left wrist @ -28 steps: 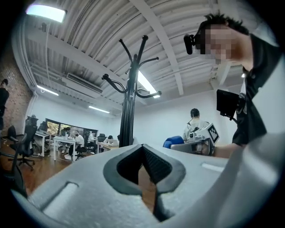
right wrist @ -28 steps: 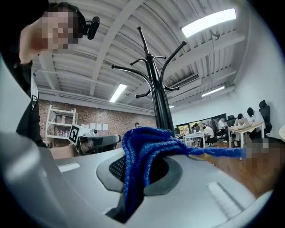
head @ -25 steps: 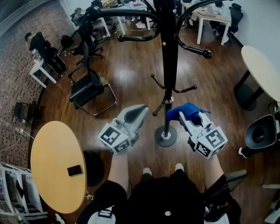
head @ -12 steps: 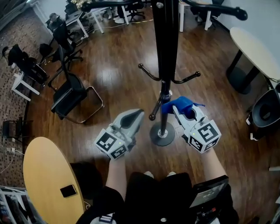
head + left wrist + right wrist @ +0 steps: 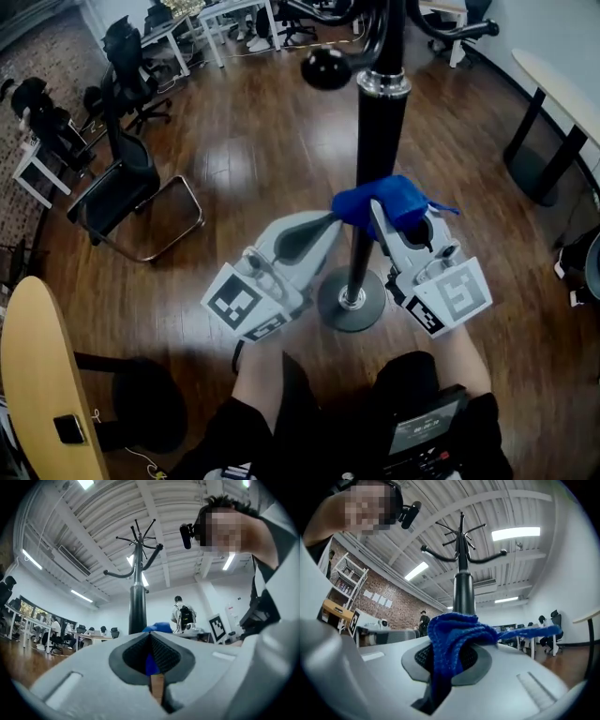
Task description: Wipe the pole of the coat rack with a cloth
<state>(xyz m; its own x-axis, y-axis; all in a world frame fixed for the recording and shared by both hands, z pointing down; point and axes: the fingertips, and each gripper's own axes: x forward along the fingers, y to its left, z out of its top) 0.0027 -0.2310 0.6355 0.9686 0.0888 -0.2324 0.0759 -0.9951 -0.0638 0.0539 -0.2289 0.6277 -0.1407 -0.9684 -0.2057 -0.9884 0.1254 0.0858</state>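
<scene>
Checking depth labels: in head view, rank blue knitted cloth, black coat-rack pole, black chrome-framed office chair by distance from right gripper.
1. Blue knitted cloth, clamped in the right gripper.
2. Black coat-rack pole, immediately left, at the cloth.
3. Black chrome-framed office chair, far left.

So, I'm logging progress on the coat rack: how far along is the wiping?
Done: the right gripper is shut on the blue cloth. In hand: the cloth sits against the pole, low down, apparently mid-wipe. Left: nothing shows which parts are wiped, so the stretches above it and down to the base may remain. The left gripper is shut and empty.
</scene>
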